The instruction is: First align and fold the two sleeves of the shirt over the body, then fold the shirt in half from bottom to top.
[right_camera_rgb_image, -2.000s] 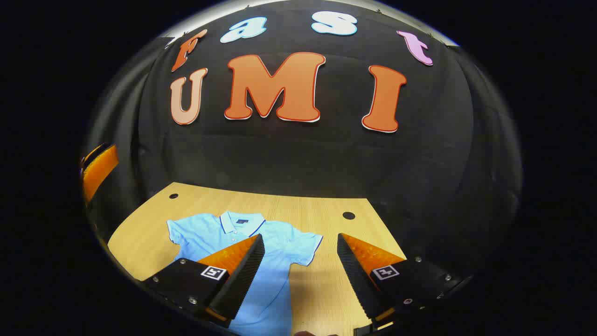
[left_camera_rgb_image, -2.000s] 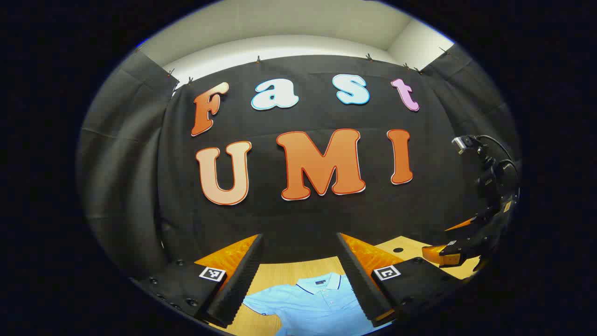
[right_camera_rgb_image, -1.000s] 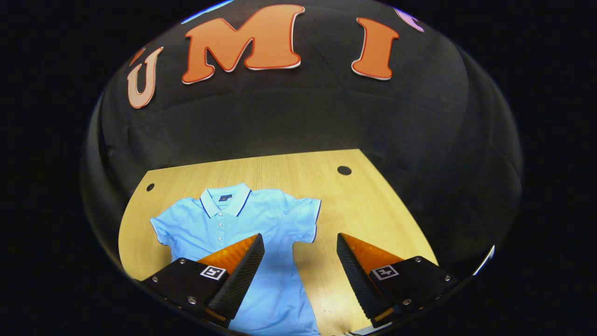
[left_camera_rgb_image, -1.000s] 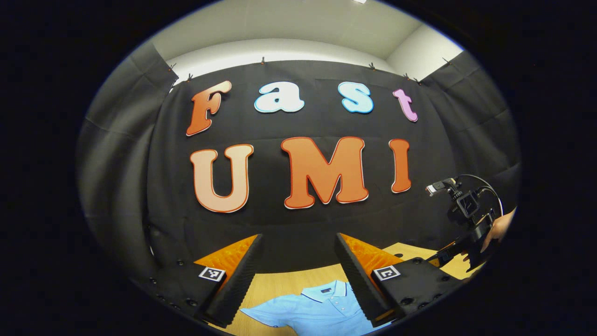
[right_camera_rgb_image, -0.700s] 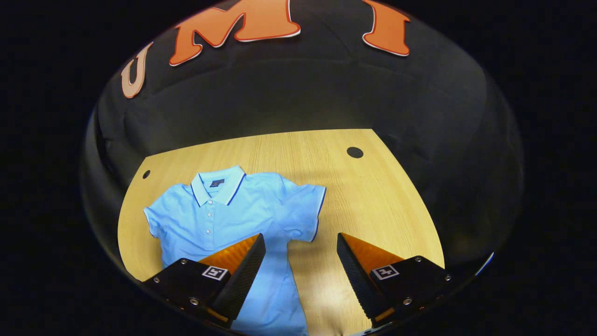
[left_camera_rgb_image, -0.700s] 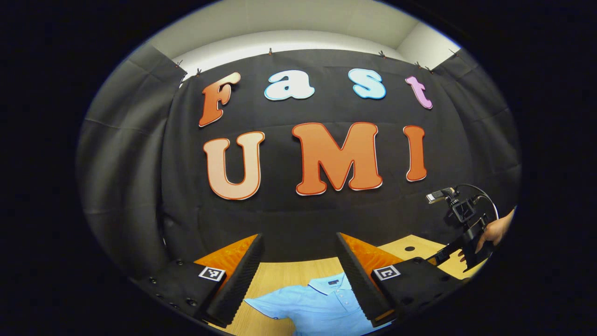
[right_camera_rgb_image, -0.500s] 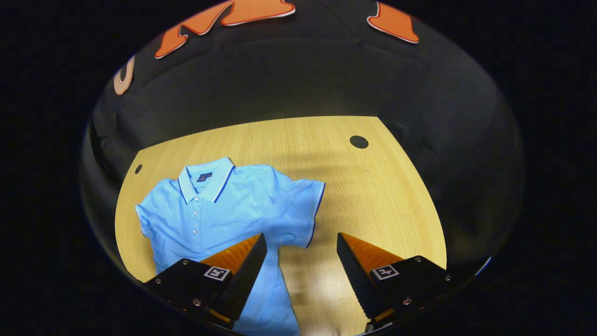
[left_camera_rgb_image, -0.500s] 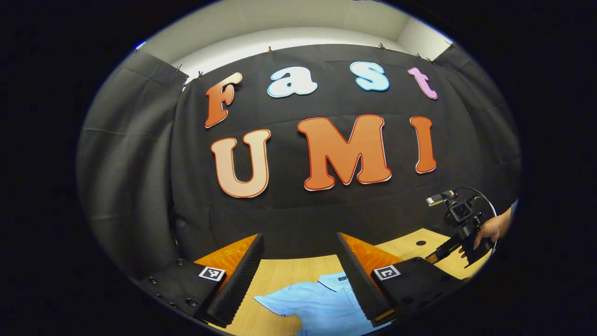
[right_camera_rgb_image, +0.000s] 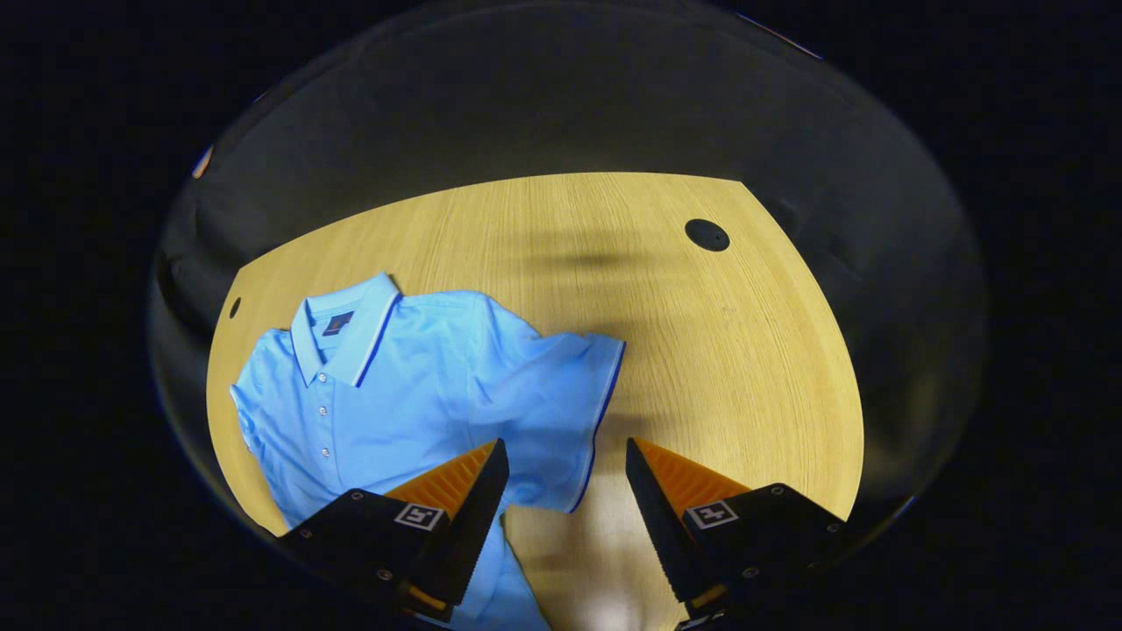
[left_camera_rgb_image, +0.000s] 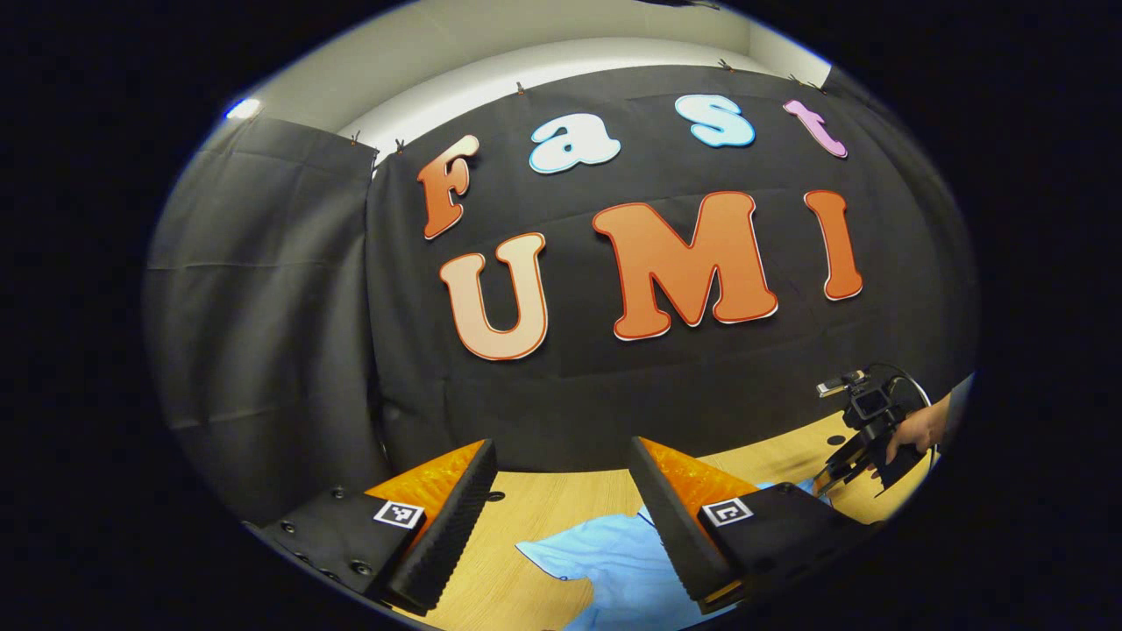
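Observation:
A light blue polo shirt (right_camera_rgb_image: 421,386) with a dark-trimmed collar lies flat and face up on the wooden table (right_camera_rgb_image: 719,350). Its right sleeve (right_camera_rgb_image: 570,394) spreads out towards my right gripper (right_camera_rgb_image: 565,460). That gripper hangs open above the sleeve's trimmed hem and holds nothing. In the left gripper view my left gripper (left_camera_rgb_image: 561,456) is open and held high and level, with the shirt (left_camera_rgb_image: 614,565) low between its fingers. The right gripper (left_camera_rgb_image: 863,438) also appears there far to the right, held by a hand (left_camera_rgb_image: 912,429).
Two round holes (right_camera_rgb_image: 706,235) mark the table's far corners, the other hole (right_camera_rgb_image: 235,307) at the left. Black cloth walls close the table in at the back and sides. Bare wood lies to the right of the shirt.
The right gripper has tilted down and dropped closer to the right sleeve, which now looms larger. The left gripper has swung left, so the shirt has slid right in its view.

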### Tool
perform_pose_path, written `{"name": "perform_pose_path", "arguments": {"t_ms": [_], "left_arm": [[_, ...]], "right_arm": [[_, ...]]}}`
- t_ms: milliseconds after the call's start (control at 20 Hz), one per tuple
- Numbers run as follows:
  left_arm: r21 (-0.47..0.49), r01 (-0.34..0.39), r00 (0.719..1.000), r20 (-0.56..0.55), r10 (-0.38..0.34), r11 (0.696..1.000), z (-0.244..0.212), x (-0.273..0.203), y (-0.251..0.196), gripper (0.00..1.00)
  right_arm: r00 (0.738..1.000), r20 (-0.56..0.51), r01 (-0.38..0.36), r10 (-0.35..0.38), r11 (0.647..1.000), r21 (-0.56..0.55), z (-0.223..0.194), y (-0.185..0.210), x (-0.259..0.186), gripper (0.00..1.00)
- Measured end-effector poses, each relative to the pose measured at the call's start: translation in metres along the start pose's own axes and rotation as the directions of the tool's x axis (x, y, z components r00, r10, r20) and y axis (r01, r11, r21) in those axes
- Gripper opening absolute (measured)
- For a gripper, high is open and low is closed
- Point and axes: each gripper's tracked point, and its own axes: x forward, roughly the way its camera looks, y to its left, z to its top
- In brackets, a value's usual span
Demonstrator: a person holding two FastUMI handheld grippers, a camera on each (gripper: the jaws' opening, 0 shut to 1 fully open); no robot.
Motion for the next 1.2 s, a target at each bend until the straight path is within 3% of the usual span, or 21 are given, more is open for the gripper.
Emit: {"name": "perform_pose_path", "arguments": {"t_ms": [300, 500, 750, 900, 1200], "left_arm": [[0.017, -0.015, 1.000, -0.011, 0.015, 1.000, -0.002, -0.003, -0.004, 0.99], [0.020, -0.021, 1.000, -0.018, 0.022, 1.000, -0.005, -0.005, -0.006, 1.00], [0.029, -0.024, 1.000, -0.017, 0.025, 0.999, -0.002, -0.005, -0.009, 1.00], [0.029, -0.024, 1.000, -0.015, 0.024, 0.999, -0.001, -0.007, -0.011, 1.00], [0.018, -0.019, 0.999, -0.026, 0.019, 1.000, -0.004, -0.007, -0.013, 1.00]], "right_arm": [[0.997, -0.071, 0.032, -0.033, 0.999, -0.021, -0.012, -0.005, 0.025, 0.73], [0.992, -0.123, 0.020, -0.015, 0.999, 0.035, -0.019, 0.000, 0.033, 0.57], [0.989, -0.145, 0.020, -0.006, 0.995, 0.097, -0.020, 0.002, 0.034, 0.18], [0.991, -0.125, -0.030, 0.050, 0.986, 0.163, -0.011, 0.007, 0.028, 0.12], [0.980, -0.008, -0.195, 0.199, 0.968, 0.161, 0.016, 0.045, 0.005, 0.12]]}}
